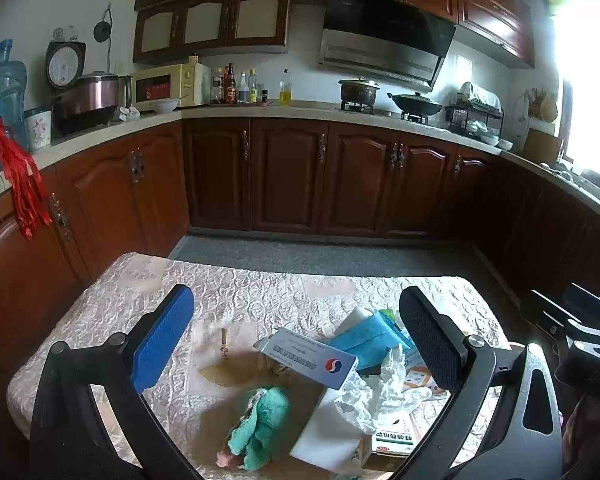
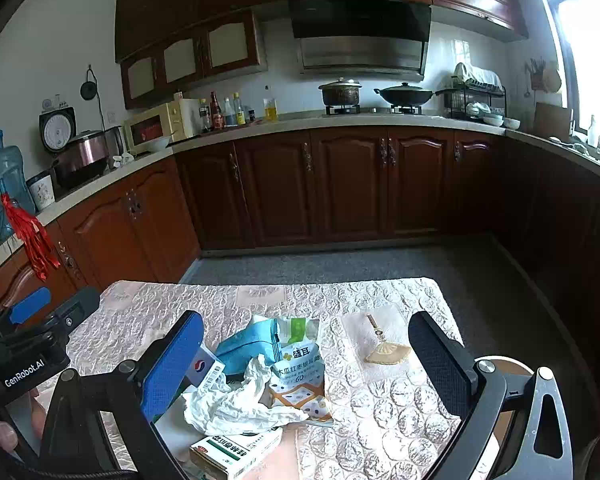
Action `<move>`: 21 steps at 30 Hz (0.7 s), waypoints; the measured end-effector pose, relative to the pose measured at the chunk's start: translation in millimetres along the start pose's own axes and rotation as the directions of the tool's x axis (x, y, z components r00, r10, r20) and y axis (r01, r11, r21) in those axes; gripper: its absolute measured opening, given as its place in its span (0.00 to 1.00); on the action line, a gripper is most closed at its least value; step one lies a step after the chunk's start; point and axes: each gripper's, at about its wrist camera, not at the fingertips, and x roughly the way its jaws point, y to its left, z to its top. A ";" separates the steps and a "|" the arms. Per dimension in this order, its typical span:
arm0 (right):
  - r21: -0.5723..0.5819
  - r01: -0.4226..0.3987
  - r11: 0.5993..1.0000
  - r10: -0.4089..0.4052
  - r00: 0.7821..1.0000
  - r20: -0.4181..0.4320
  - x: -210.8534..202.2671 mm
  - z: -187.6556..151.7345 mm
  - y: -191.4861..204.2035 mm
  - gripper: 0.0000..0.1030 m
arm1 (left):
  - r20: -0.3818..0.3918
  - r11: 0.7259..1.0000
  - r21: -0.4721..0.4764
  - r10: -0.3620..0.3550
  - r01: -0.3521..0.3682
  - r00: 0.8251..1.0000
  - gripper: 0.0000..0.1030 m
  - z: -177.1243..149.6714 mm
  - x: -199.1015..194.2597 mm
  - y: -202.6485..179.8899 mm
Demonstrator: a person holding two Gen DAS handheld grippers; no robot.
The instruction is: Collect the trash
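- Quilted, embossed cloth covers the table (image 2: 400,400), where the trash lies heaped: crumpled white plastic wrap (image 2: 236,400), a blue pouch (image 2: 248,344), a printed snack bag (image 2: 300,364) and flat cartons (image 2: 236,454).
- Only the left wrist view shows a balled green cloth (image 1: 260,416).
- Left gripper (image 1: 296,340) and right gripper (image 2: 306,360) both gape wide above the pile, holding nothing.

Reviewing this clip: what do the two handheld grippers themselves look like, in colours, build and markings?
Both match: the left gripper and right gripper each have black linkage arms with silver pivot bolts, one blue textured pad and one black textured pad. The left gripper's black body, seen from the right wrist, carries white "GenRobot.AI" lettering.
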 end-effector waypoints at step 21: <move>-0.045 0.032 0.998 -0.034 0.999 -0.039 8.5 -1.6 -5.4 0.99 | -0.045 1.000 -0.016 -0.013 0.012 0.999 0.99 -10.1 12.6 18.6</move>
